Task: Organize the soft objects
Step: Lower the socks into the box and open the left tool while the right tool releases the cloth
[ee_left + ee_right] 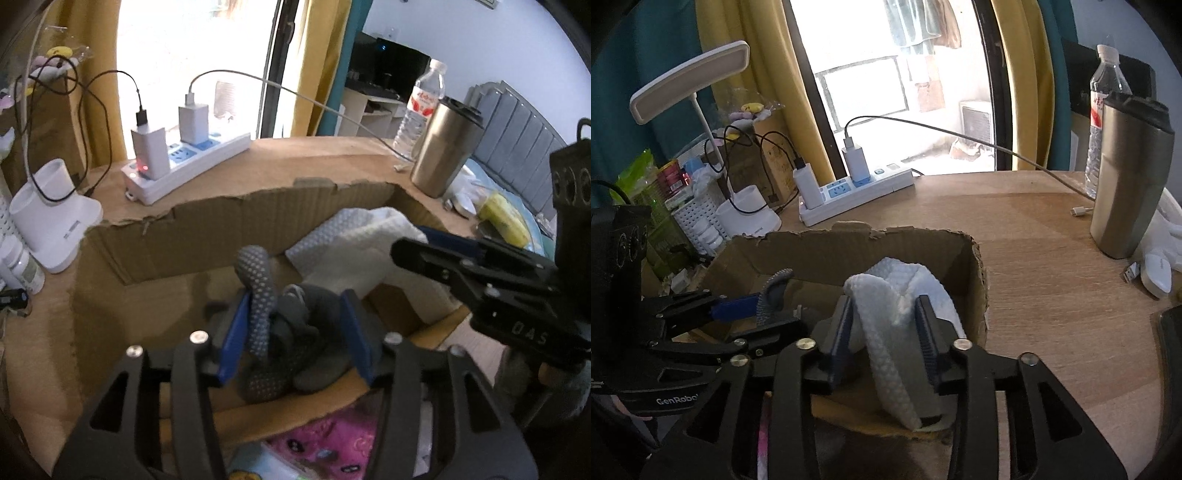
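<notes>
the wooden desk [1052, 258] carries an open, torn-edged cardboard box [207, 229], with a power strip [857, 192] and a steel tumbler [1126, 177] well apart from it behind and to the side. both soft objects sit over or inside the box. the white towel [886, 306] hangs folded between the fingers of the right gripper [884, 332], which are closed on it, its bulk resting toward the box's right side. the grey dotted cloth [280, 332] is bunched between the fingers of the left gripper [295, 332], likewise closed on it, at the near left of the box, one end standing up above the pad. to finish well, each bundle should probably be lowered until it bears on the box floor before letting go, kept to its own side so the two do not tangle, and any end draped over the torn rim tucked in.
</notes>
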`<state>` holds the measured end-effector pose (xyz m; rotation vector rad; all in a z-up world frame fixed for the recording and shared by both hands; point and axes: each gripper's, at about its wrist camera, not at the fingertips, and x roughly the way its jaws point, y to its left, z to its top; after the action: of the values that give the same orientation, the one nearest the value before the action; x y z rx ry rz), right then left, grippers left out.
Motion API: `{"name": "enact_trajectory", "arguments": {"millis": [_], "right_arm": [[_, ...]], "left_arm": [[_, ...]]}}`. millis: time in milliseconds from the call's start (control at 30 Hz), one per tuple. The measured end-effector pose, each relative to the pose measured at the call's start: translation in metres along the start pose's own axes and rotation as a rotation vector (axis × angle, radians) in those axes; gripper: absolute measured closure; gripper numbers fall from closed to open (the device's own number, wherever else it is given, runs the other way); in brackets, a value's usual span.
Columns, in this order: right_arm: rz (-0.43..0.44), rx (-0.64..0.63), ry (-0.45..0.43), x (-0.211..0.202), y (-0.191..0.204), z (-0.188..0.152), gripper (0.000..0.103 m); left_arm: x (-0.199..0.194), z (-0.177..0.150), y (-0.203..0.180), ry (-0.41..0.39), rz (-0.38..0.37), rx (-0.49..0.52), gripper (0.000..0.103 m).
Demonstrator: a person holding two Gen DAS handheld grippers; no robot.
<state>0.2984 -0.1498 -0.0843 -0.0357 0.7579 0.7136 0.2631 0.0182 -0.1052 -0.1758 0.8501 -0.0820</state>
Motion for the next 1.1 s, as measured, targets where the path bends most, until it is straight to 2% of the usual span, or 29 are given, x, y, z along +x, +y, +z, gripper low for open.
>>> {"name": "enact_trajectory", "arguments": {"millis": [367,467,500,533,800,900,1100], "right_arm": [[-0.041,-0.011,-0.035,-0.029,0.008,-0.004,0.061],[-0.052,-0.014,-0.049,-0.038,0.011,-0.005,0.061],[-0.056,-0.015,-0.053,-0.041,0.013,-0.005,0.061],[-0.058,-0.017,-0.056,-0.043,0.013,-0.005,0.061],[-0.080,-0.033,-0.077,-0.062,0.027,-0.011,0.060],[-0.082,-0.038,-0.087,-0.070,0.032,-0.014,0.049],[-0.082,-0.049,-0.099,-0.082,0.041,-0.022,0.048]], "left_arm": [[-0.032,-0.007,0.002,-0.062,0.023,-0.005,0.050],[-0.042,-0.010,0.003,-0.084,0.022,-0.011,0.044],[-0.046,-0.011,0.004,-0.092,0.020,-0.015,0.038],[-0.050,-0.013,0.005,-0.099,0.017,-0.020,0.036],[-0.076,-0.023,0.006,-0.145,0.029,-0.025,0.035],[-0.085,-0.028,0.006,-0.159,0.031,-0.027,0.034],[-0.100,-0.038,0.008,-0.183,0.034,-0.038,0.032]]}}
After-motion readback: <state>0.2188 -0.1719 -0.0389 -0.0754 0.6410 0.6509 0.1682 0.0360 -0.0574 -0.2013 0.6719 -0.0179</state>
